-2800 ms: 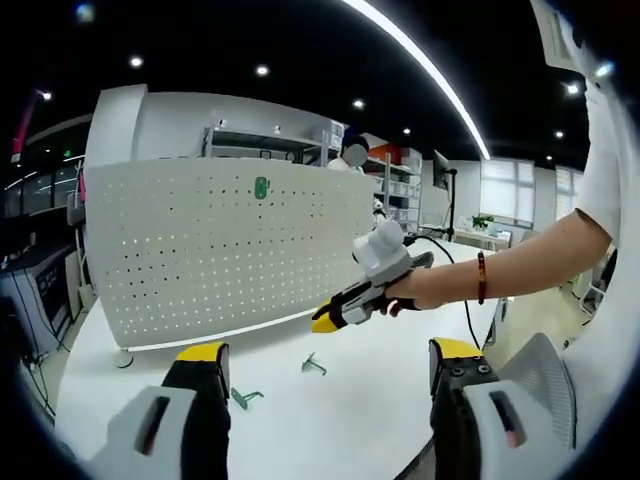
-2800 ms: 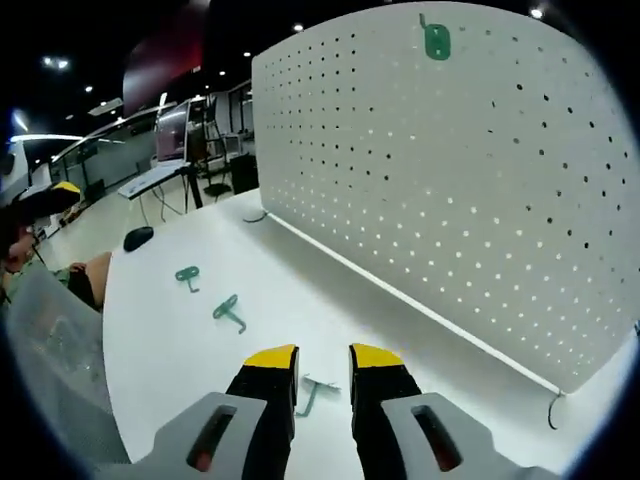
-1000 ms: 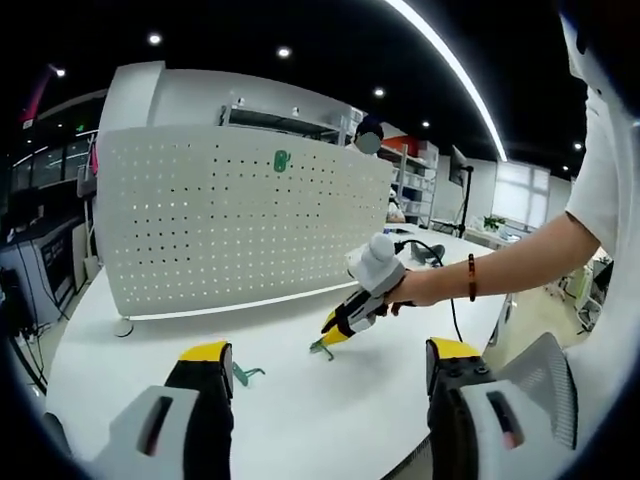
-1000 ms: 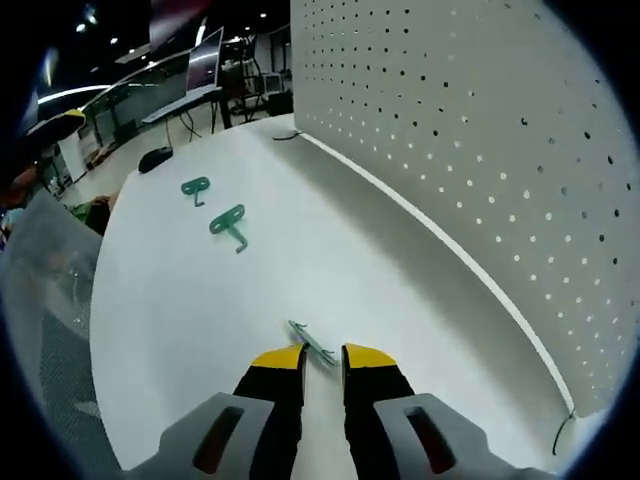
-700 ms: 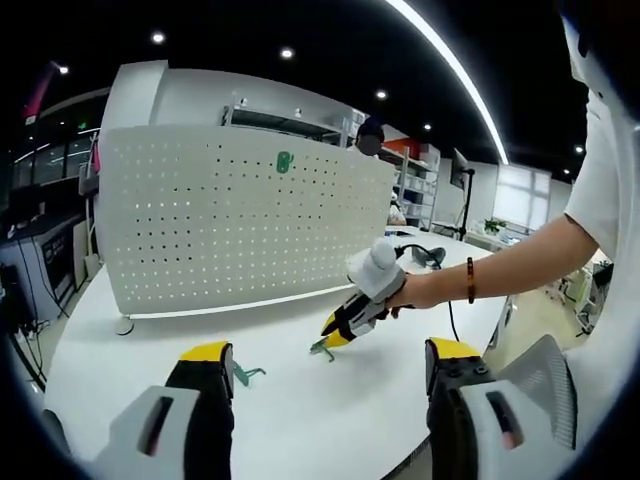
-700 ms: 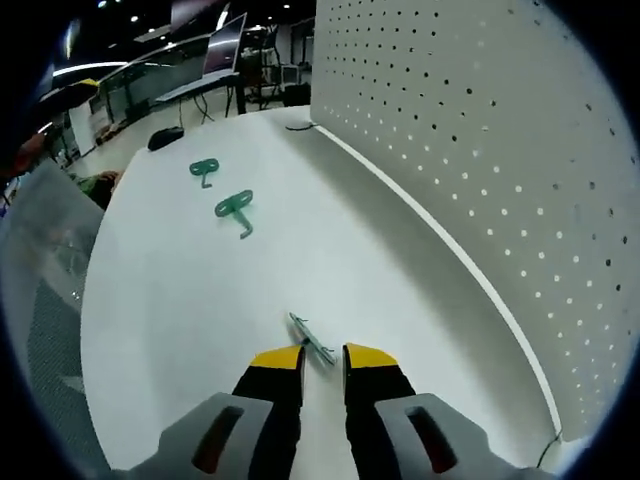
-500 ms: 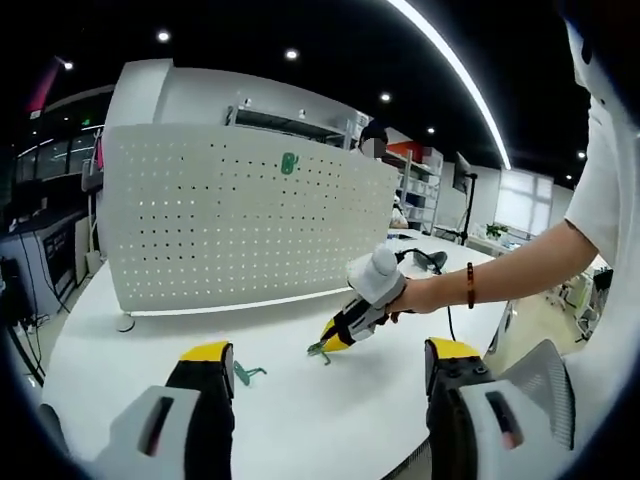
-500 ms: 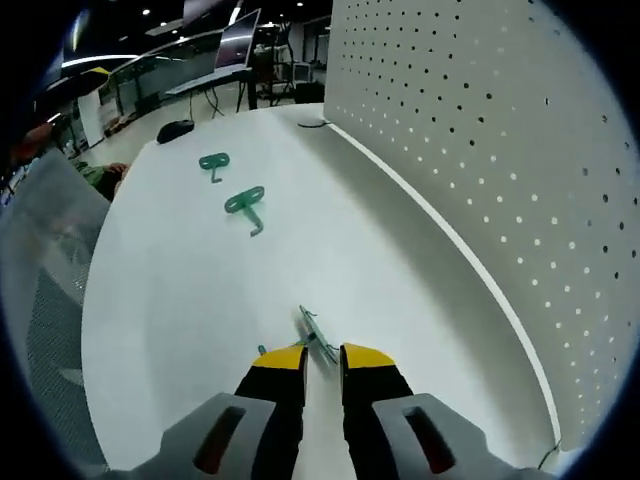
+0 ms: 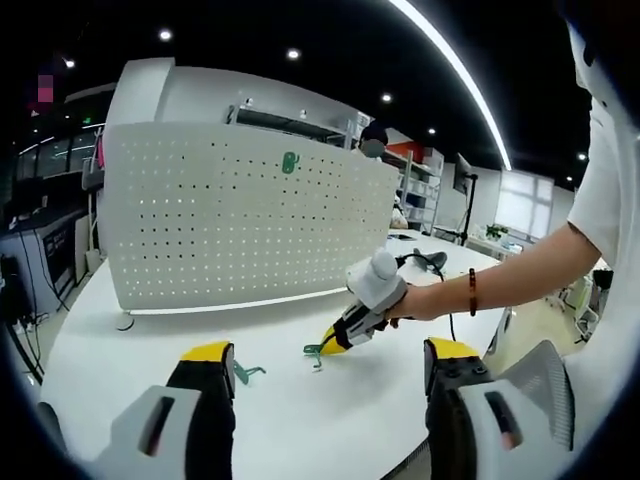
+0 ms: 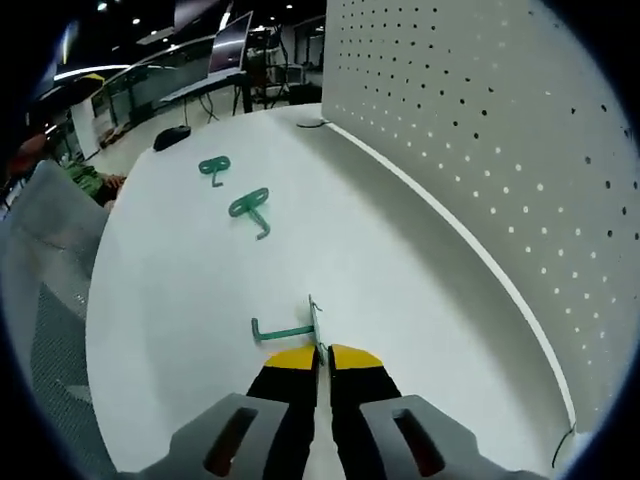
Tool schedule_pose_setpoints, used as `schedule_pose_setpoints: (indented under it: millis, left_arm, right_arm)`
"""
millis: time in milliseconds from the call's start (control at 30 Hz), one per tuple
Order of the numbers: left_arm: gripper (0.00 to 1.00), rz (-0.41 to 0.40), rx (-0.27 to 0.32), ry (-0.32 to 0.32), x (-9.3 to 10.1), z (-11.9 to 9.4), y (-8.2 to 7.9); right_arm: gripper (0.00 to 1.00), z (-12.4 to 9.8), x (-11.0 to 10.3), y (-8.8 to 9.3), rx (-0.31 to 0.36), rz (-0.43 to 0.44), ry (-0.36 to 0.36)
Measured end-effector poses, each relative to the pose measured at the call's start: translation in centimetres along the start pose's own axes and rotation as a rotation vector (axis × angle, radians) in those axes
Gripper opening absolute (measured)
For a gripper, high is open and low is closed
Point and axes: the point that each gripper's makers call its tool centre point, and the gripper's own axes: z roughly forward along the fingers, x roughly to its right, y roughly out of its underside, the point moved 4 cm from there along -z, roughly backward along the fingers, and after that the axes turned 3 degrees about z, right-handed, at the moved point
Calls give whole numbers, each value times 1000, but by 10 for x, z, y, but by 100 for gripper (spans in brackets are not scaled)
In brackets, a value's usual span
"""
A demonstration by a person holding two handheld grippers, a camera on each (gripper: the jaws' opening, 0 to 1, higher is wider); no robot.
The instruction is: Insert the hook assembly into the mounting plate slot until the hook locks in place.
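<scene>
A green hook [image 10: 283, 329] stands on edge just above the white table [image 10: 400, 300], its flat plate pinched between the yellow tips of my right gripper [image 10: 323, 357], which is shut on it; the hook's arm points left. In the left gripper view, a hand holds that right gripper [image 9: 337, 340] low over the table with the green hook [image 9: 314, 352] at its tip. My left gripper [image 9: 327, 352] is open, wide apart, with nothing between its fingers. The white pegboard [image 9: 230, 230] stands upright at the back with one green hook [image 9: 290, 162] mounted near its top. The pegboard [image 10: 480, 130] rises to the right.
Two more green hooks [image 10: 250, 207] [image 10: 213, 166] lie farther along the table, and one hook [image 9: 245, 372] lies near my left jaw. A dark mouse [image 10: 171, 134] sits at the far table end. A mesh chair back [image 10: 40, 300] stands beside the table edge.
My right gripper has shut on the hook that lay flat in front of it and tipped it up on edge, its arm now pointing left. The left gripper has barely moved.
</scene>
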Motion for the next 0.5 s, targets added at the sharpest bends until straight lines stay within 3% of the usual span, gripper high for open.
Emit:
schedule_pose_setpoints:
  millis: [233, 500]
  left_arm:
    - [78, -1, 8, 10, 1, 1, -3]
    - [80, -24, 59, 40, 3, 2, -15]
  right_arm:
    - [2, -16, 5, -11, 91, 81, 50]
    - [2, -39, 0, -31, 191, 101, 89]
